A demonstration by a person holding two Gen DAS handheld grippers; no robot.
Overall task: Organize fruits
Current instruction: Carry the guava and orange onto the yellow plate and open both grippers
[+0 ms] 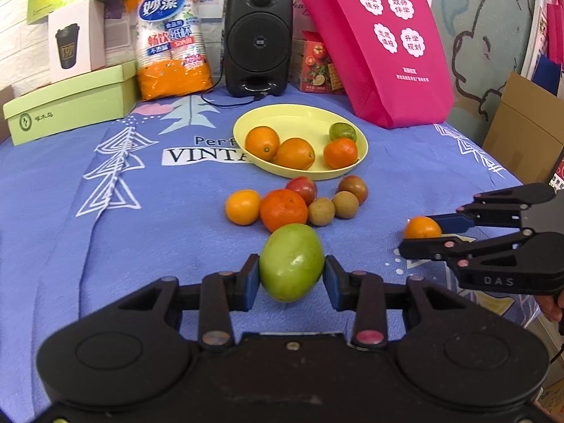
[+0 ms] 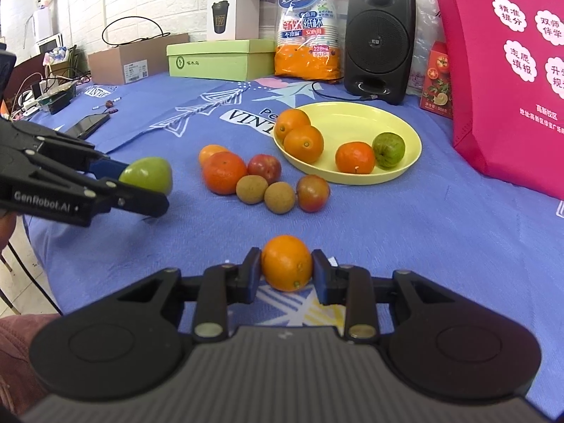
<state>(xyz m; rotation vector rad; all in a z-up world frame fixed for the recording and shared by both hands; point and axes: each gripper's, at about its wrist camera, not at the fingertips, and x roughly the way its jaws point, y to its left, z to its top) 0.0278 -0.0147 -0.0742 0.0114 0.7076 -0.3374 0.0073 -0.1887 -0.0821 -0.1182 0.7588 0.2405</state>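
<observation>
My left tongs [image 1: 292,275] are clamped on a green mango-like fruit [image 1: 292,262], the blue pads pressing its two sides, and my right tongs [image 2: 286,270] are gripping a small orange [image 2: 287,262] the same way. Both fruits look lifted clear of the blue cloth on the worktop [image 1: 176,211], though I can't be sure how far.

Ahead of both tongs, beyond the loose fruit, sits the yellow plate [image 1: 282,116]. It already holds four pieces: two oranges [image 1: 262,142] touching each other on the side nearer my left tongs, a tangerine [image 1: 340,152] and a small green fruit [image 1: 342,132] on the side nearer my right tongs. I judge that part done.

Between my tongs and the plate a cluster of six still lies on the cloth: a small orange-yellow fruit [image 1: 243,207], a big tangerine [image 1: 284,210] right in front of my left tongs, two reddish plums [image 1: 302,189], and two brown round fruits [image 1: 321,211] pressed together.

So, as I read it, four are placed, two are in my grip on the way, and six are left. I'd call it roughly a third finished, half once these two land. The plate has free room in its middle and far side.
</observation>
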